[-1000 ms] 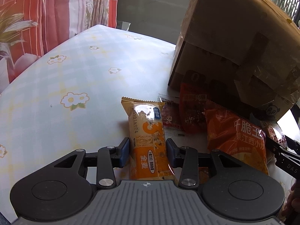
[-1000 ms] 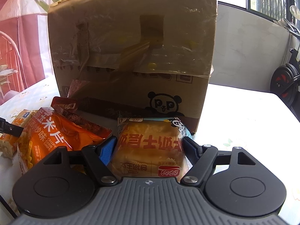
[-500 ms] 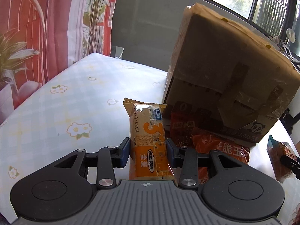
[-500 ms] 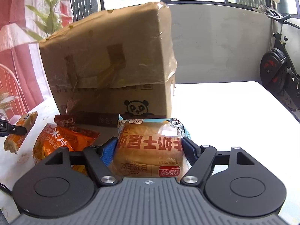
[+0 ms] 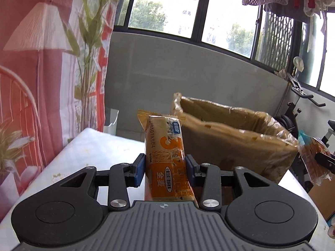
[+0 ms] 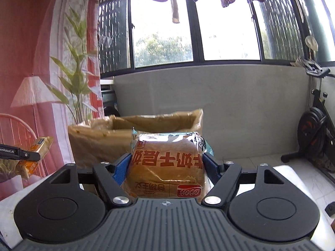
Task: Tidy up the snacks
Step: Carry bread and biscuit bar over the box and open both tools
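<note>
My left gripper [image 5: 165, 167] is shut on an orange snack bar packet [image 5: 165, 150], held upright in the air, level with the rim of the open cardboard box [image 5: 234, 142]. My right gripper [image 6: 166, 167] is shut on a clear packet of toast bread [image 6: 167, 163], held in front of the same box [image 6: 100, 142]. The bread packet also shows at the right edge of the left wrist view [image 5: 314, 159]. The snack bar shows at the left of the right wrist view [image 6: 35, 154]. The box's inside is hidden.
The table with its flowered cloth [image 5: 94, 146] lies below and left of the box. A pink curtain [image 5: 41, 73] hangs at the left. A grey wall [image 6: 240, 108] and windows stand behind. An exercise bike [image 6: 314, 131] stands at the right.
Both grippers have risen with their packets from table level up to the box's rim. The other snack packets on the table have dropped out of view.
</note>
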`<control>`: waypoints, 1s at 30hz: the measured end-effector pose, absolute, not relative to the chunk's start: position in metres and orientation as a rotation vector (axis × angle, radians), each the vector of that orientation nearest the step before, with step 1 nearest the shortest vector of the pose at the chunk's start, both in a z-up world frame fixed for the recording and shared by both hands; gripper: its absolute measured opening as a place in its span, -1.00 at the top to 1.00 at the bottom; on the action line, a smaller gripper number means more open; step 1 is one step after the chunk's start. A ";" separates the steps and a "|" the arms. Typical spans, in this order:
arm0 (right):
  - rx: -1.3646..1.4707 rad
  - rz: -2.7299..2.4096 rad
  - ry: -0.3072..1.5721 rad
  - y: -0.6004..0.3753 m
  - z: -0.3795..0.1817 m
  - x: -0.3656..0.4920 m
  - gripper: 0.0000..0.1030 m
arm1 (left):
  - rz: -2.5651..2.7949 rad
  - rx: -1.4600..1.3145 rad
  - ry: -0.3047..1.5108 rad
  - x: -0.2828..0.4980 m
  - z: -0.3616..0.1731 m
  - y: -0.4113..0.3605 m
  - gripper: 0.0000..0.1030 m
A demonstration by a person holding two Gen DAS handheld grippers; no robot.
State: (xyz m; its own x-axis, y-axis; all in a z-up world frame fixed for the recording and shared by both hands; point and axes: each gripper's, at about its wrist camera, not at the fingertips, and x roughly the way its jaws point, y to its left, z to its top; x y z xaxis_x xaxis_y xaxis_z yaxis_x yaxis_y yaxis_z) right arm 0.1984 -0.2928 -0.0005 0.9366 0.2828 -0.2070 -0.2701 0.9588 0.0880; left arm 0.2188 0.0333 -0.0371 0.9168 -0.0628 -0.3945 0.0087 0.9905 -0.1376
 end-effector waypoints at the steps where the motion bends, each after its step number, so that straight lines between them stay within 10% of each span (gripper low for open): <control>1: 0.055 0.293 0.208 -0.293 0.009 0.205 -0.45 | -0.051 -0.129 0.394 0.225 -0.028 0.030 0.18; 18: -0.104 0.209 0.339 -0.235 0.003 0.359 -0.45 | -0.179 -0.047 0.461 0.399 -0.017 -0.064 0.18; 24: -0.077 0.217 0.400 -0.239 -0.004 0.360 -0.47 | -0.186 -0.040 0.493 0.406 -0.032 -0.055 -0.42; 30: -0.008 0.248 0.363 -0.250 0.010 0.336 -0.49 | -0.224 -0.046 0.509 0.381 -0.019 -0.028 -0.43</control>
State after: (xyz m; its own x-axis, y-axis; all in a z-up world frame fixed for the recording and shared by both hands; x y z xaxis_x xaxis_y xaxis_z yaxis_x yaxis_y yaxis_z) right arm 0.3357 -0.2501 0.0100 0.9049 0.2391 -0.3520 -0.2419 0.9696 0.0366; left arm 0.3806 -0.0282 -0.0194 0.8493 -0.2242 -0.4779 0.2016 0.9745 -0.0989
